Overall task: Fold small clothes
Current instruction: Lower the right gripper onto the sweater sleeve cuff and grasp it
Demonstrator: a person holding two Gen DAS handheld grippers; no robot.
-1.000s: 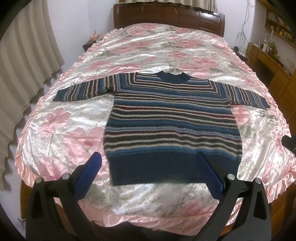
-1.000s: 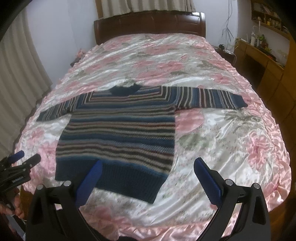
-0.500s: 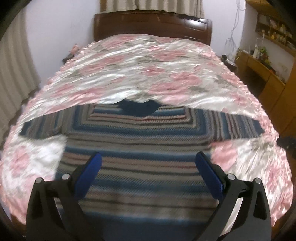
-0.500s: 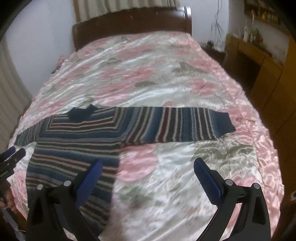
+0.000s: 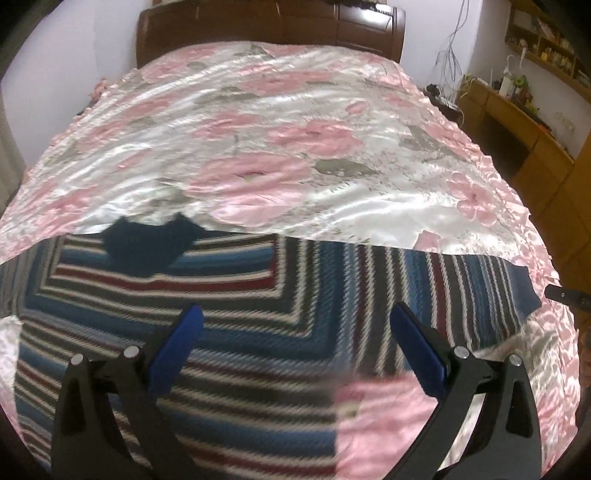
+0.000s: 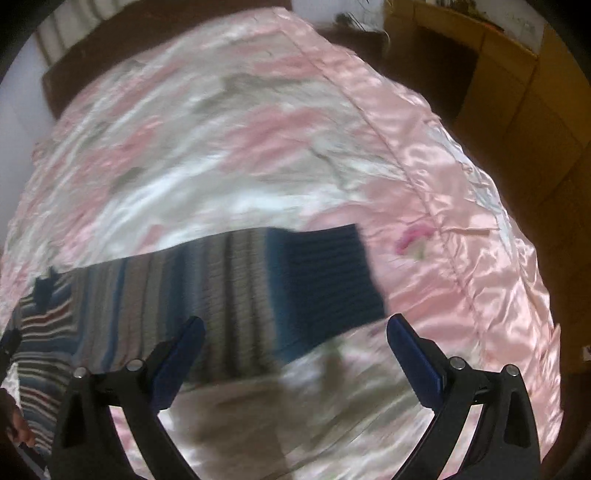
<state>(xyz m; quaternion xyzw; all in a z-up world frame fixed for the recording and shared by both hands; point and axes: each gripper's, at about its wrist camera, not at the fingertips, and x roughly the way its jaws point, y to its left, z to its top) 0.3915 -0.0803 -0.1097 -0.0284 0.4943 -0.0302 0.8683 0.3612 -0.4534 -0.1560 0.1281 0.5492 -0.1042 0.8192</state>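
A small striped knit sweater (image 5: pixel 236 325) in blue, grey, white and dark red lies flat on the bed, its dark blue collar (image 5: pixel 147 245) pointing to the headboard. My left gripper (image 5: pixel 295 321) is open over the chest and right shoulder, holding nothing. The right sleeve (image 6: pixel 229 288) stretches sideways and ends in a dark blue cuff (image 6: pixel 332 277). My right gripper (image 6: pixel 295 332) is open just in front of that cuff, with the sleeve's lower edge between its fingers' span. That view is blurred.
The bed has a shiny pink floral cover (image 5: pixel 288 140) and a dark wooden headboard (image 5: pixel 273 26). Its right edge (image 6: pixel 480 280) drops to a dark floor. Wooden drawers and shelves (image 5: pixel 517 122) line the right wall. A hand (image 6: pixel 18 428) shows at the lower left.
Both grippers have moved forward over the bed and lower. The left one went from the hem to the chest; the right one swung right to the sleeve cuff. Both stayed open.
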